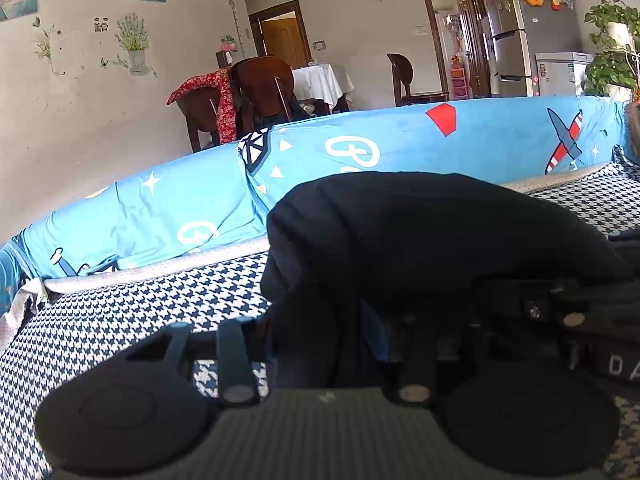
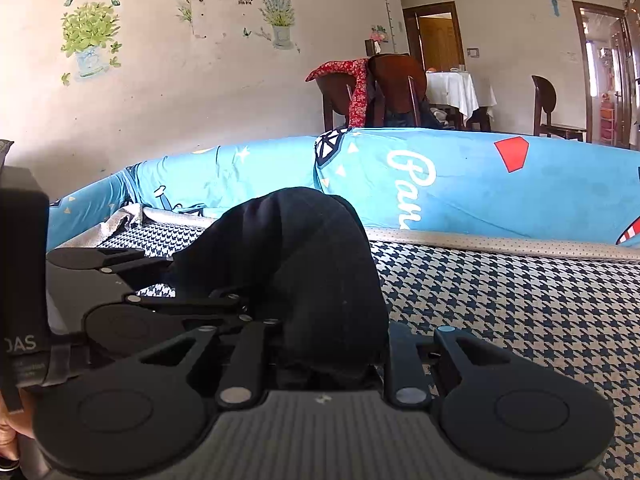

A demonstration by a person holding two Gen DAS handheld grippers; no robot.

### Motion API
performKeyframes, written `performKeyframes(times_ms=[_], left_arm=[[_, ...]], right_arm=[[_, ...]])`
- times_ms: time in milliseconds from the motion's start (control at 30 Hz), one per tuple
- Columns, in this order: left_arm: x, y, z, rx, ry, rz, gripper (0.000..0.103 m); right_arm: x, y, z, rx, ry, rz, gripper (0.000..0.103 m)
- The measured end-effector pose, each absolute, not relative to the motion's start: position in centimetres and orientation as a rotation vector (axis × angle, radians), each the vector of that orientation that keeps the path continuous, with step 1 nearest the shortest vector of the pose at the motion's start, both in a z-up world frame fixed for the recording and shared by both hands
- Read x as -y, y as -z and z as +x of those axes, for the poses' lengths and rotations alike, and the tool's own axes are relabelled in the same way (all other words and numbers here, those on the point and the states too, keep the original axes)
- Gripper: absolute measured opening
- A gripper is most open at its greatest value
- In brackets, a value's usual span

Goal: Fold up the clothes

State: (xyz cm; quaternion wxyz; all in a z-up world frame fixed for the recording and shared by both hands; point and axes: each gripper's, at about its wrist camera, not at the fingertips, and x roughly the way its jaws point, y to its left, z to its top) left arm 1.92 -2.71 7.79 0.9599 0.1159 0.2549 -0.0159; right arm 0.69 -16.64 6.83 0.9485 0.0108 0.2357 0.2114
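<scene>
A black garment (image 1: 420, 240) is bunched in a hump right in front of both grippers, over the houndstooth seat (image 1: 120, 320). My left gripper (image 1: 328, 356) is shut on the black garment, which covers its fingertips. My right gripper (image 2: 328, 360) is shut on the same black garment (image 2: 304, 264), which rises in a fold above it. The two grippers are close together: the left gripper (image 2: 172, 304) shows just left in the right wrist view, and the right one (image 1: 580, 320) shows at right in the left wrist view.
A blue cartoon-print backrest (image 1: 360, 152) runs along the far edge of the houndstooth seat (image 2: 520, 300). Beyond stand wooden chairs (image 1: 256, 92), one with a red cloth, a white-covered table (image 1: 320, 82), a fridge (image 1: 520, 32) and potted plants (image 1: 612, 48).
</scene>
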Motion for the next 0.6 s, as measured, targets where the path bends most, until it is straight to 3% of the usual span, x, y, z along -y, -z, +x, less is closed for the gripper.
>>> performKeyframes(times_ms=[600], left_arm=[[-0.5, -7.4, 2.6, -0.533, -0.057, 0.227, 0.040]], right_arm=[[13.3, -5.8, 2.3, -0.491, -0.504, 0.052, 0.022]])
